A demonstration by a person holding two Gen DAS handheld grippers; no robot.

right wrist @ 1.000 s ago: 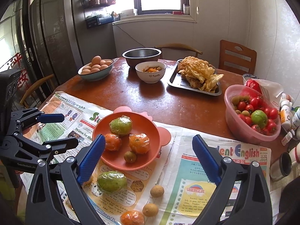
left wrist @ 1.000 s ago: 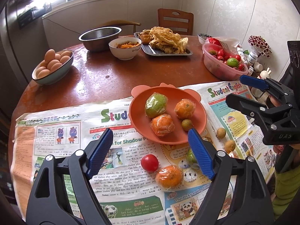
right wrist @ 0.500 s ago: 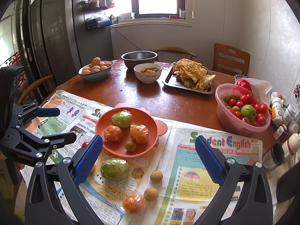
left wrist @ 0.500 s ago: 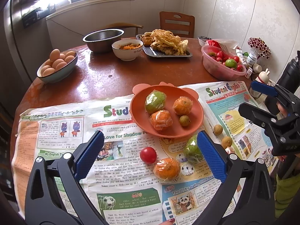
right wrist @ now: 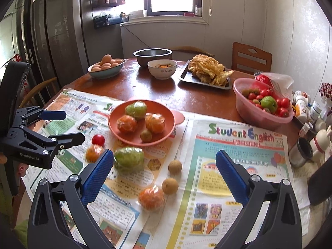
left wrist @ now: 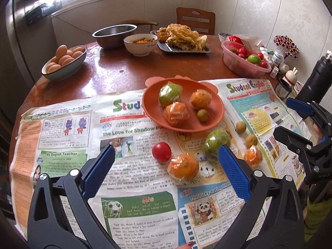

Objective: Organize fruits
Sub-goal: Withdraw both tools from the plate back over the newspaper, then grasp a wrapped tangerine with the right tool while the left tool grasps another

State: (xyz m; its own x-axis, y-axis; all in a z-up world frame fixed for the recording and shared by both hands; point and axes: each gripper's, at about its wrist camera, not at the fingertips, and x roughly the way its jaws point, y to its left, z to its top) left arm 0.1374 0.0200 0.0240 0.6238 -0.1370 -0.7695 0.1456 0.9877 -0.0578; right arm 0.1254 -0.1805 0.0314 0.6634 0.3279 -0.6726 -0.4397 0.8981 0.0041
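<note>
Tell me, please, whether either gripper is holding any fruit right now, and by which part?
Nothing is held. The left gripper and right gripper both stand wide open above the newspaper, their blue pads touching no fruit.

- my left gripper (left wrist: 166, 172) wide open, nothing between jaws; tomato (left wrist: 161, 151) and wrapped orange (left wrist: 183, 167) sit just ahead in its path
- green wrapped fruit (left wrist: 215, 143) just beside its right finger
- my right gripper (right wrist: 165, 175) open too; two small brown fruits (right wrist: 175, 166) and an orange (right wrist: 151, 198) in its gap
- orange plate (right wrist: 164, 140) blocks further ahead
- bare newspaper (right wrist: 238, 166) to the right is free
- pink basin (right wrist: 249, 114) and bottles (right wrist: 303, 108) crowd far right edge
</note>
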